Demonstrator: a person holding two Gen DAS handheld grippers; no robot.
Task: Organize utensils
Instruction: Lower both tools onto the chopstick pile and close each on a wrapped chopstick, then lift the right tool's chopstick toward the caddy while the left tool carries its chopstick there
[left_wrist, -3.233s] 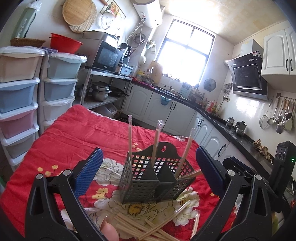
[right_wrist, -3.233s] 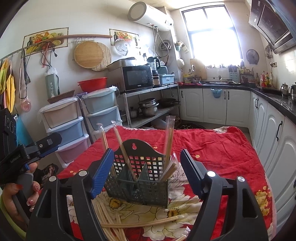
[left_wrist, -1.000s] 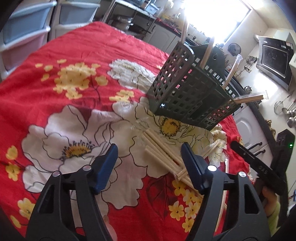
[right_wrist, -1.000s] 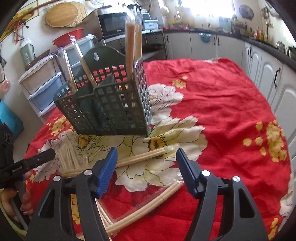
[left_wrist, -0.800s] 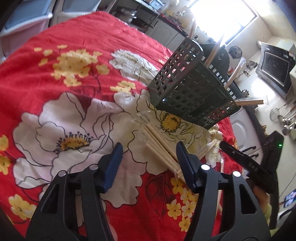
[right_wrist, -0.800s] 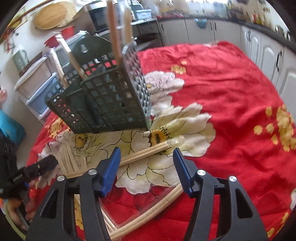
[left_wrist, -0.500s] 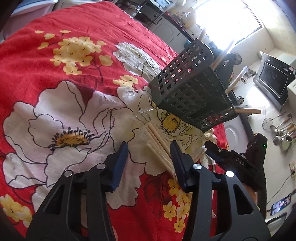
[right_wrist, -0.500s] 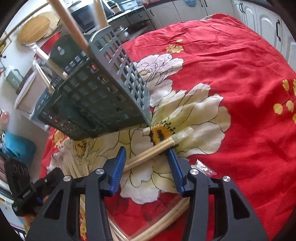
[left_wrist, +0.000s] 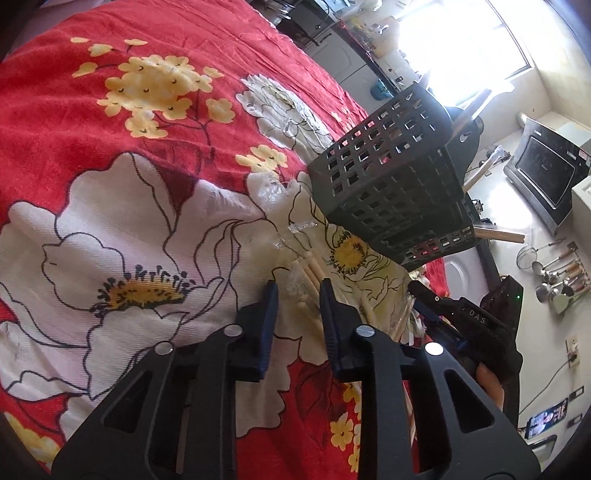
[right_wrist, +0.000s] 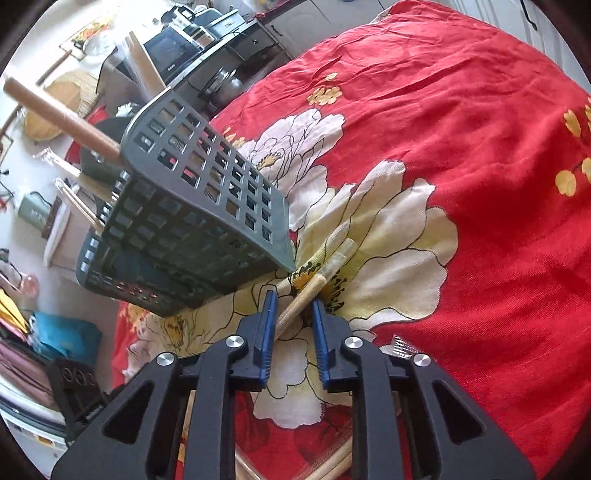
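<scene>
Just beyond chopsticks (right_wrist: 301, 302), slotted caddy (right_wrist: 192, 225) crowds right hand-held gripper (right_wrist: 293, 301).

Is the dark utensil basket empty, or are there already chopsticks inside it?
Not empty: the basket holds several wrapped chopsticks sticking out of its top.

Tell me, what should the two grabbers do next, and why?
Probably squeeze shut. The right gripper straddles a wrapped wooden chopstick pair on the red flowered tablecloth, the left gripper straddles another, and neither looks clamped yet.
</scene>
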